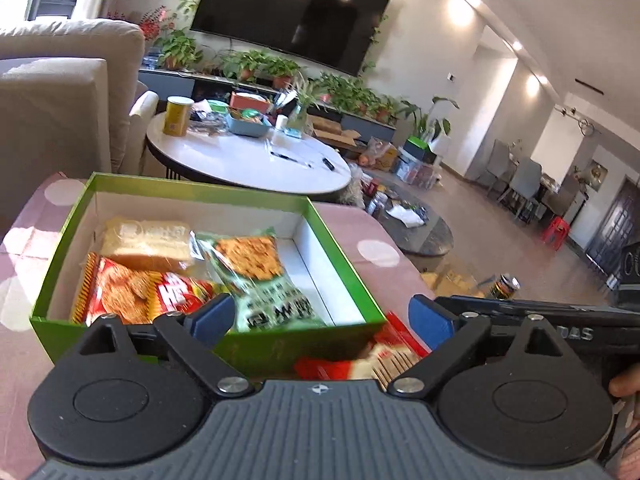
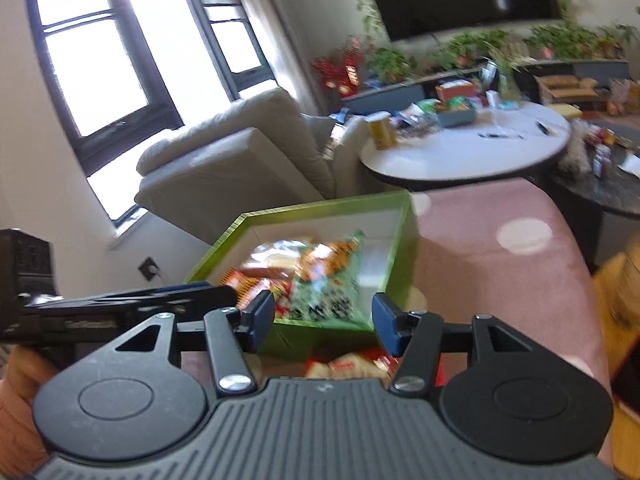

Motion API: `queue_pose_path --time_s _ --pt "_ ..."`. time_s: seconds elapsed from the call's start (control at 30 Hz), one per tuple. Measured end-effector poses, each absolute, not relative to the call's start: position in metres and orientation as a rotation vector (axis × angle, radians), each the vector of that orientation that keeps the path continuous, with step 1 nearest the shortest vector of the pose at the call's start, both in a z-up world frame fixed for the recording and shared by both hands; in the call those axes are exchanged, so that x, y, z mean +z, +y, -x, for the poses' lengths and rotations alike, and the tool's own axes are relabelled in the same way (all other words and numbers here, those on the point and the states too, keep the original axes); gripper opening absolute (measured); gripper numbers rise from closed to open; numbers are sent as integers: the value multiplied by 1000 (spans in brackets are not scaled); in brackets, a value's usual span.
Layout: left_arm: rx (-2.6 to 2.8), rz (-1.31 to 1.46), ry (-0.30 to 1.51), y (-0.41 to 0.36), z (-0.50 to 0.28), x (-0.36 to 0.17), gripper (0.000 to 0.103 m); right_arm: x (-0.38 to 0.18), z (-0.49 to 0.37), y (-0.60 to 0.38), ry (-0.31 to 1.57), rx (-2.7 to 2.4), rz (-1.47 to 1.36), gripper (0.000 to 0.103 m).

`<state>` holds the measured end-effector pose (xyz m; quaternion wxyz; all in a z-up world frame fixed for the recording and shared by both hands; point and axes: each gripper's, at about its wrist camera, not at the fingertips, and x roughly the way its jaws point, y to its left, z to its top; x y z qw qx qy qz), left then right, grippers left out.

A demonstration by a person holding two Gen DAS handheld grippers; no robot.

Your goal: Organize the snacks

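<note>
Both grippers, left (image 1: 322, 312) and right (image 2: 324, 318), fingers wide and empty; red snack packet (image 1: 372, 360) outside the green box (image 1: 280, 344): light, crinkly, fragile, best pinched at 1 sealed edge.

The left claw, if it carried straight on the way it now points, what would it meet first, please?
Most likely the near wall of the green box, which fills the gap ahead of the open left claw; the red snack packet lies lower, though depth is hard to judge.

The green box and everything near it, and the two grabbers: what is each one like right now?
Green cardboard box: lid off, partly filled.
Pale green cracker packet: lying in the box.
Red biscuit packet: lying in the box.
Clear-wrapped bread slices: lying in the box.
Red-and-white snack packet: outside, beside the box's near wall.
Left gripper: open, empty.
Right gripper: open, empty.
Black wall television: off.
</note>
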<state>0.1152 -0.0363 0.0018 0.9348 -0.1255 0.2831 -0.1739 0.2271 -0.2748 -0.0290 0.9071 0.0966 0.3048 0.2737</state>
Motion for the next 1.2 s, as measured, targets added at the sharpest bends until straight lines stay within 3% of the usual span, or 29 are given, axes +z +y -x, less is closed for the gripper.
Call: queue_pose_path --time_s 0.53,1.2 --pt "-464 113 718 -100 -102 -36 94 -64 -214 -300 705 441 -268 78" --pt "-466 29 810 -128 -121 -66 94 -86 -224 -292 760 468 -262 78"
